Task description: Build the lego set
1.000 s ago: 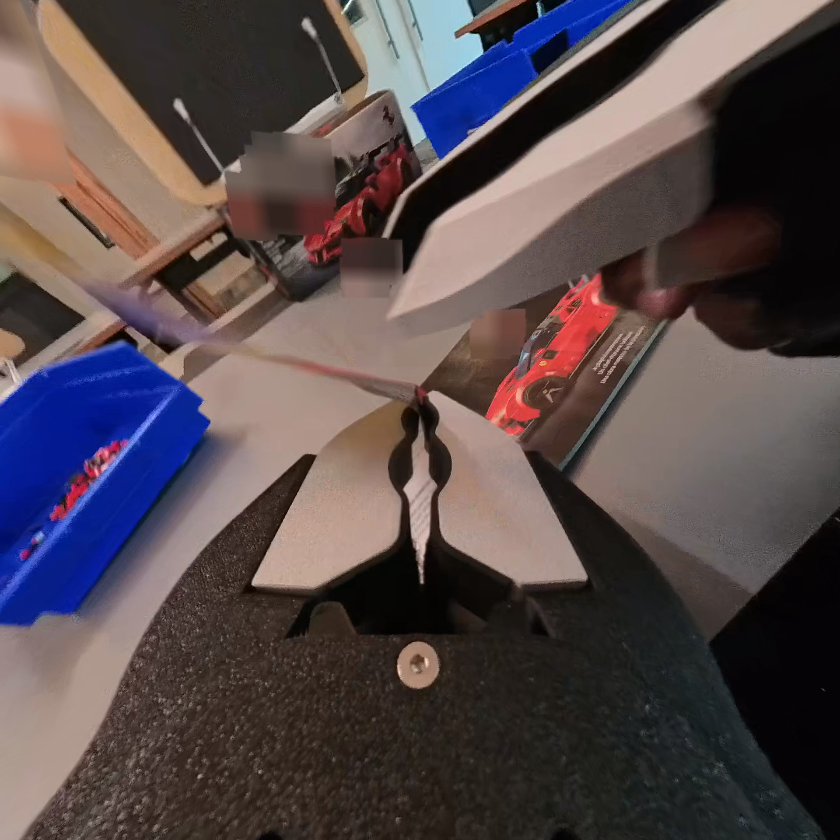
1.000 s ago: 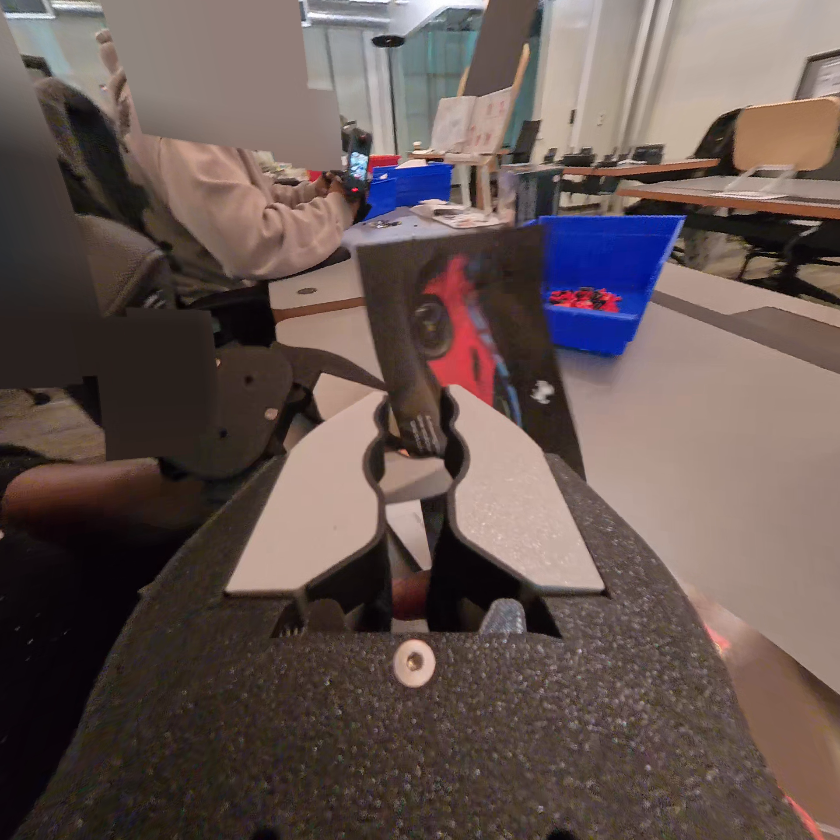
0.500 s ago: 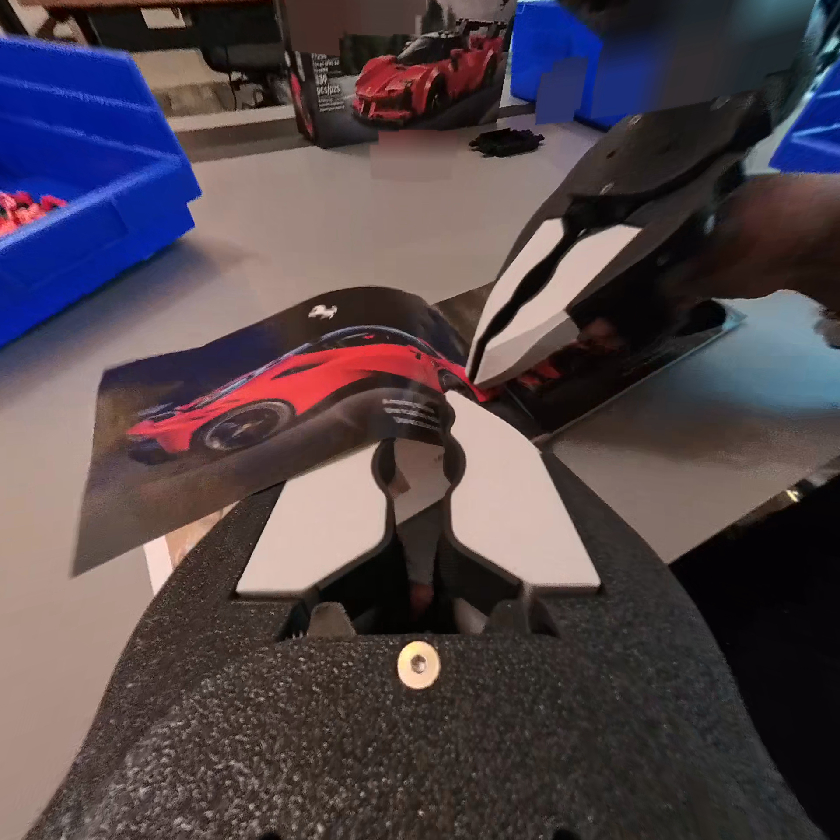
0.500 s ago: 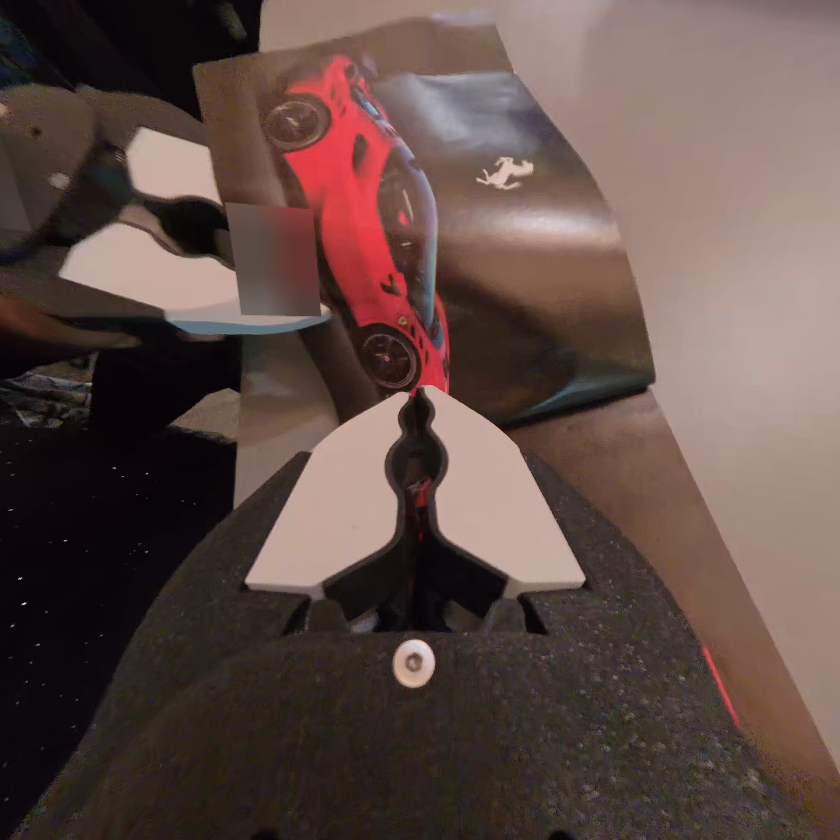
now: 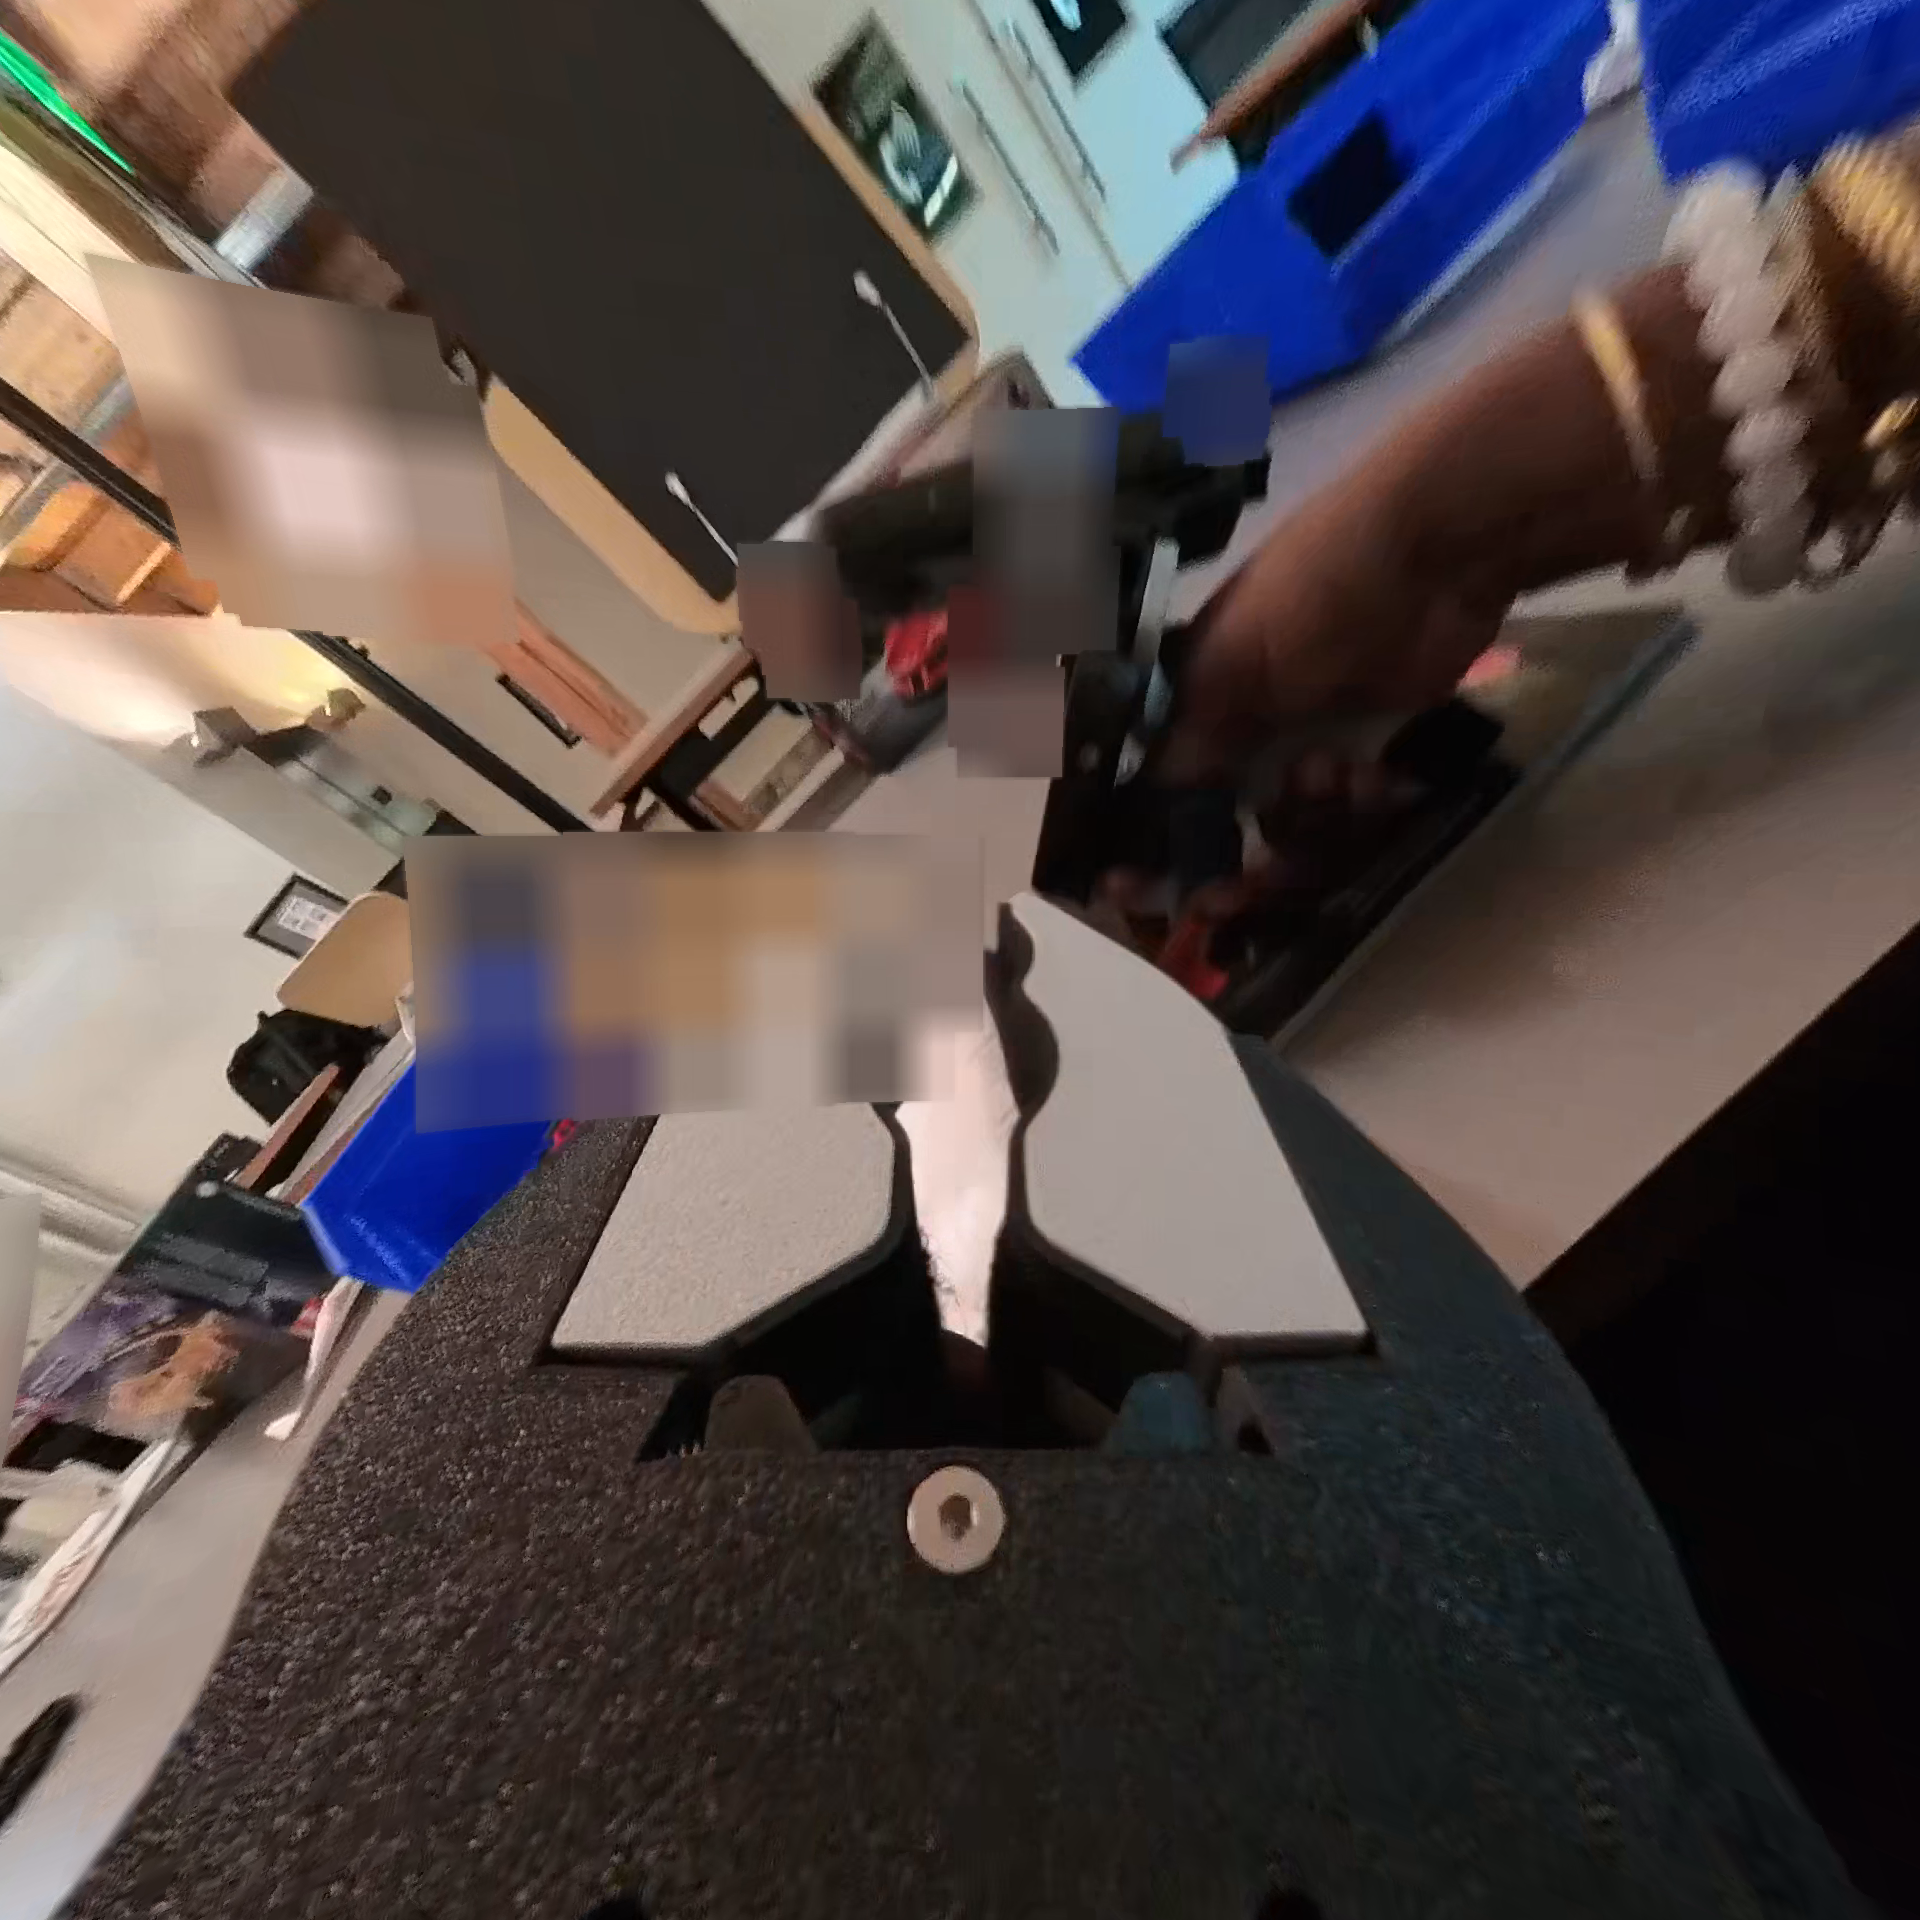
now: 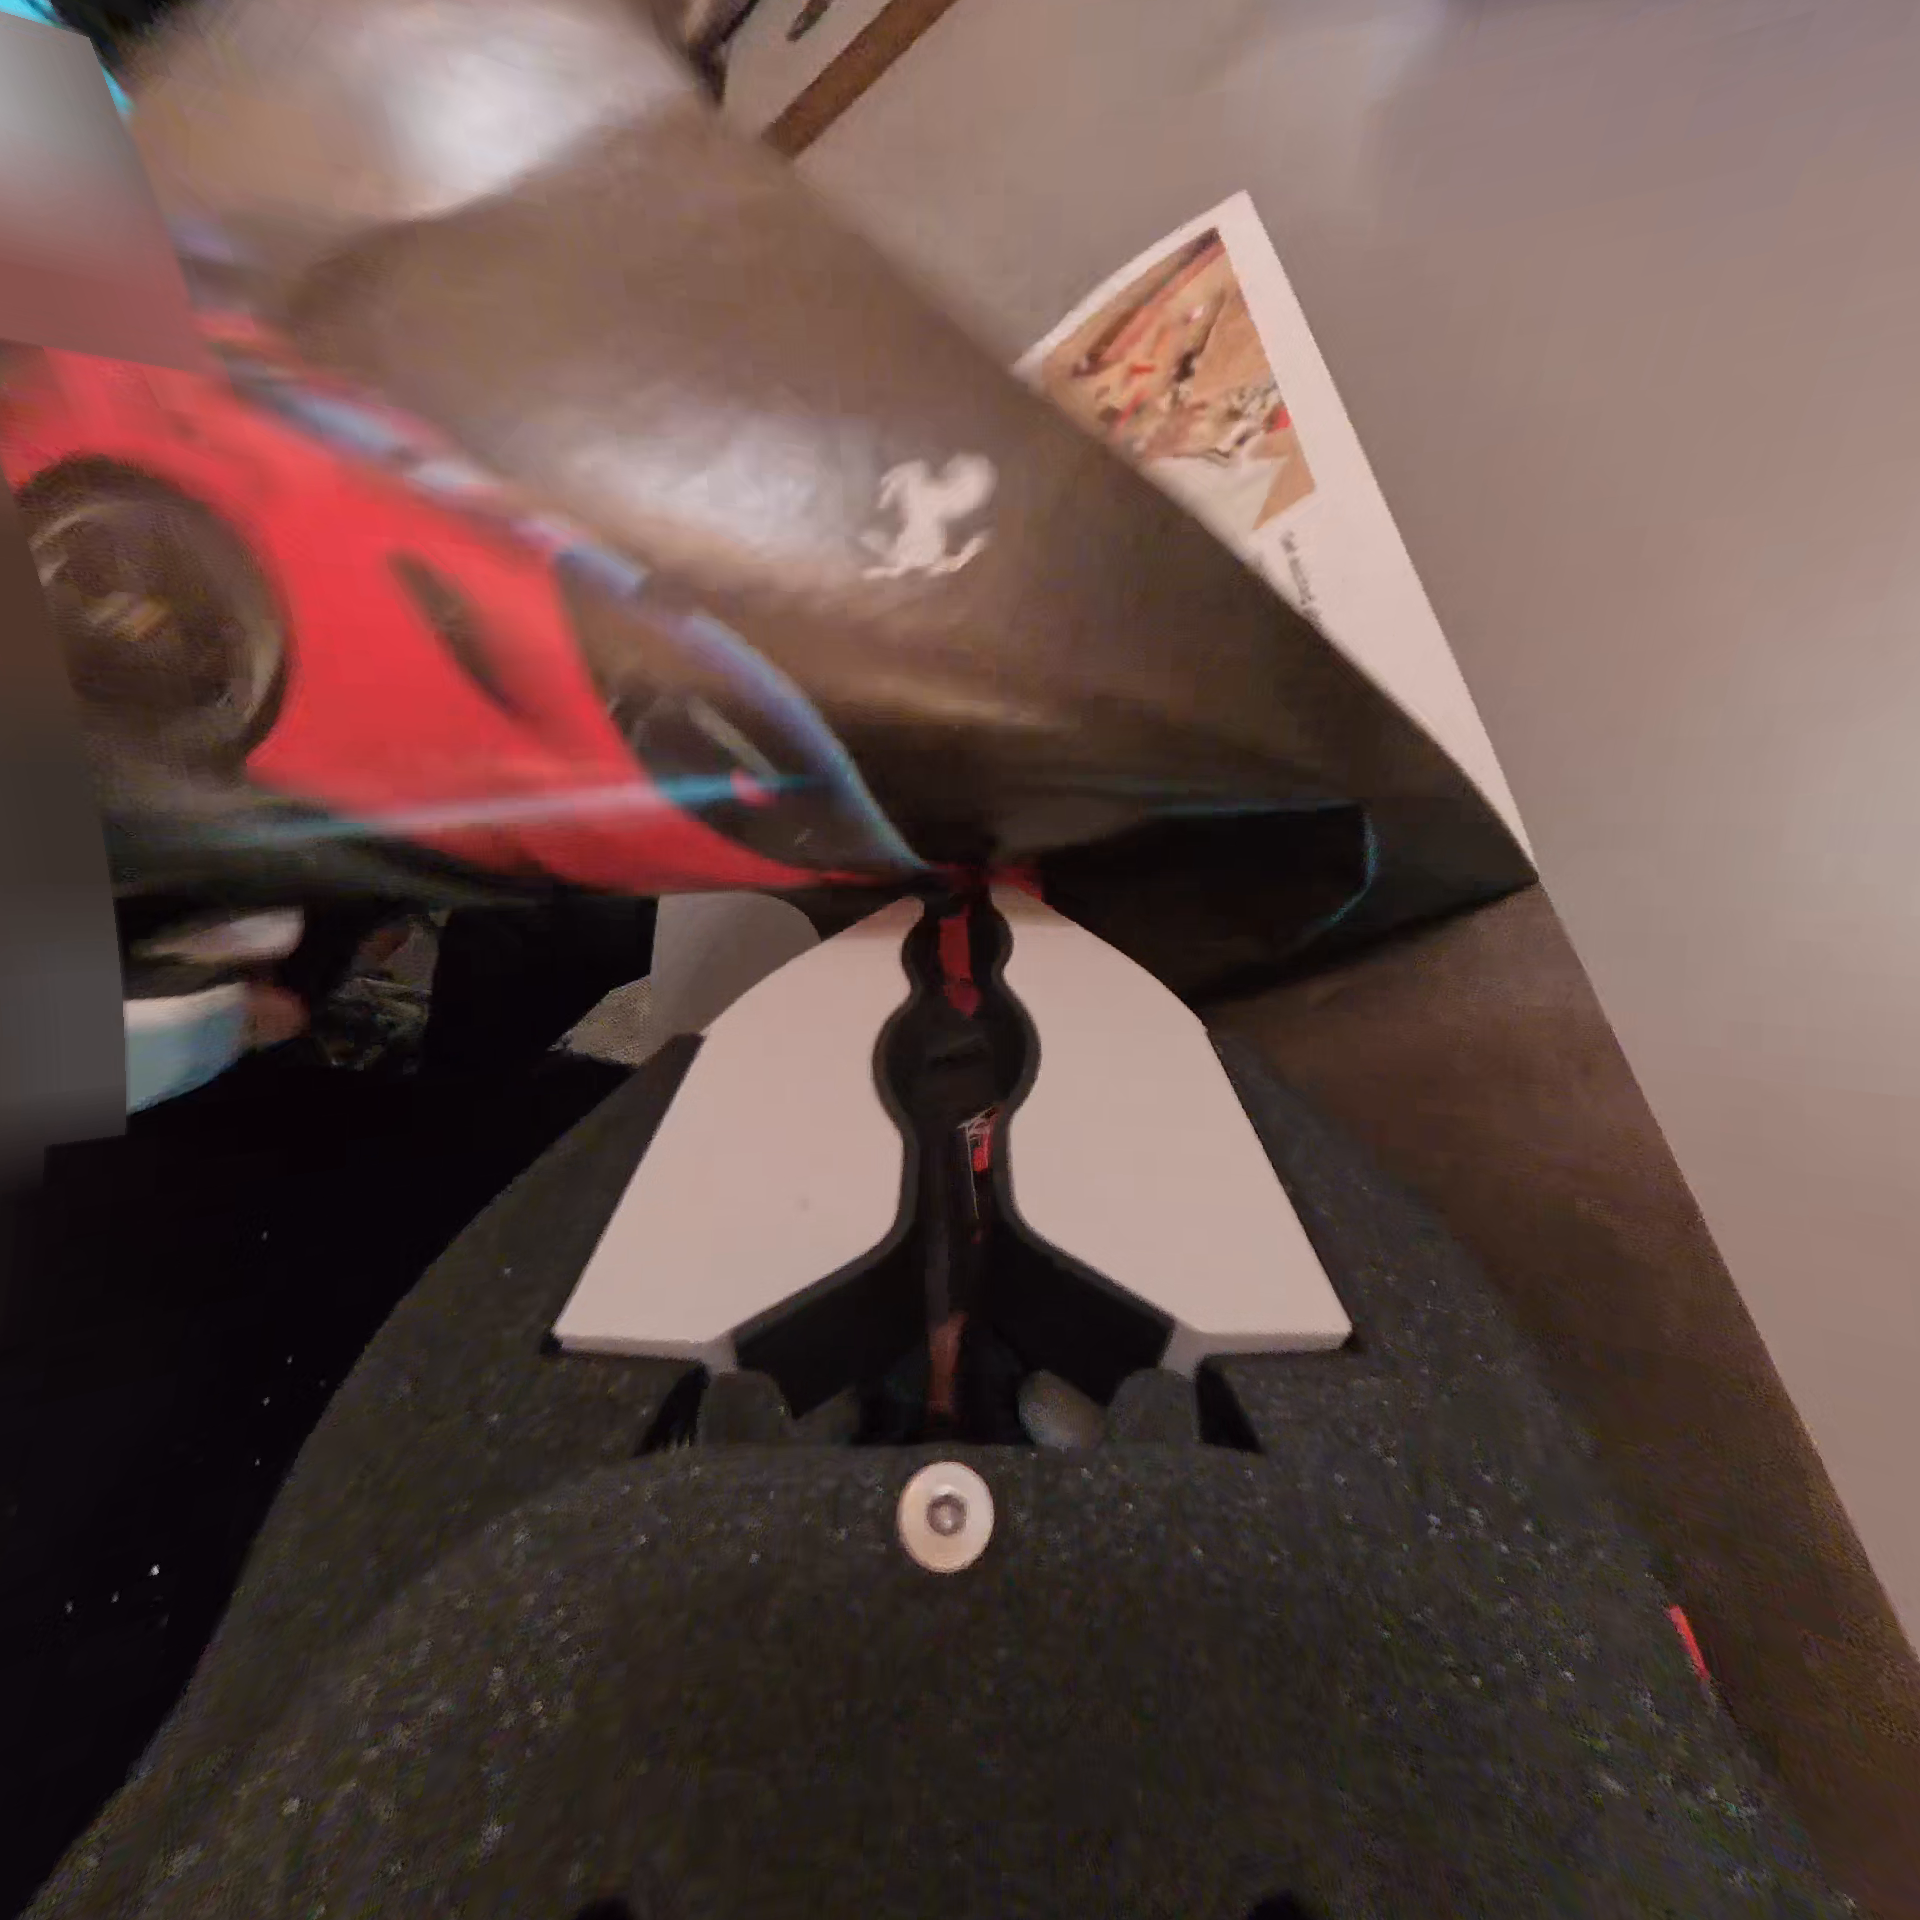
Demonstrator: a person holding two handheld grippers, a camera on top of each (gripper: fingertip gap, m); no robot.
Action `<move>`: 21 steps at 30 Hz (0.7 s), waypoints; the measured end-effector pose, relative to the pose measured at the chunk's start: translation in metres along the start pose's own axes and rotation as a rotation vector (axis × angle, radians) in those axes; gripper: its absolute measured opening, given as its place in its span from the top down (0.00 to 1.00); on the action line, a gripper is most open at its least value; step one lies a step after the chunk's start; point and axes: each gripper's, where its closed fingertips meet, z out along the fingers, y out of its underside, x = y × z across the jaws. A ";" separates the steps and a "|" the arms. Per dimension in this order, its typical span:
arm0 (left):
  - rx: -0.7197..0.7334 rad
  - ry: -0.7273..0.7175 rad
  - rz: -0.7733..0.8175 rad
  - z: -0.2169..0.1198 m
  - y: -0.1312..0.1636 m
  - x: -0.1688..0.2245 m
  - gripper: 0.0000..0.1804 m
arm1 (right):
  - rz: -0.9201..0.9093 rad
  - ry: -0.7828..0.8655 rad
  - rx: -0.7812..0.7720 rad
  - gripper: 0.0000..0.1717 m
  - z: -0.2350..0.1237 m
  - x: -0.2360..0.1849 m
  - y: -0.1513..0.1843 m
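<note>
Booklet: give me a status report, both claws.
Right claw pinched shut on the edge of the booklet cover, inner page showing behind. Left claw tips masked by blur; state unclear. Table beneath the booklet.

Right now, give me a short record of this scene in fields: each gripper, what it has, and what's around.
right gripper: fingers closed on the edge of a booklet cover, dark with a red car, bent upward
inner page: white, showing behind the lifted cover
left gripper: tips partly hidden by a blur patch; grasp unclear
surface: grey table
nearby: blue bin; person's hand with bracelets
</note>
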 end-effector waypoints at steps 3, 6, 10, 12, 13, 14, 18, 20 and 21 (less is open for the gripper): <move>0.053 -0.005 -0.052 -0.008 -0.014 0.000 0.94 | 0.027 0.029 -0.048 0.98 0.005 0.005 0.004; 0.107 -0.021 -0.086 -0.021 -0.027 -0.003 0.95 | 0.021 0.013 -0.065 0.95 0.010 0.002 0.003; 0.131 -0.371 -0.076 -0.060 -0.028 -0.124 0.94 | 0.010 -0.002 -0.077 0.91 0.014 -0.004 0.001; 0.081 -0.454 -0.198 -0.084 -0.010 -0.186 0.93 | 0.003 -0.017 -0.083 0.89 0.016 -0.008 0.000; 0.050 -0.435 -0.241 -0.088 -0.002 -0.199 0.93 | -0.002 -0.021 -0.086 0.89 0.017 -0.008 -0.001; 0.008 -0.368 -0.286 -0.084 0.006 -0.196 0.92 | -0.006 -0.030 -0.086 0.89 0.016 -0.009 -0.002; -0.101 0.124 -0.395 -0.026 0.026 -0.092 0.91 | 0.002 -0.027 -0.003 0.99 -0.002 -0.007 -0.018; -0.136 0.305 -0.338 0.001 0.041 -0.038 0.93 | 0.020 0.038 -0.010 1.00 -0.013 0.006 -0.014; -0.153 0.377 -0.295 0.012 0.046 -0.016 0.94 | 0.048 0.042 -0.032 1.00 -0.015 0.009 -0.009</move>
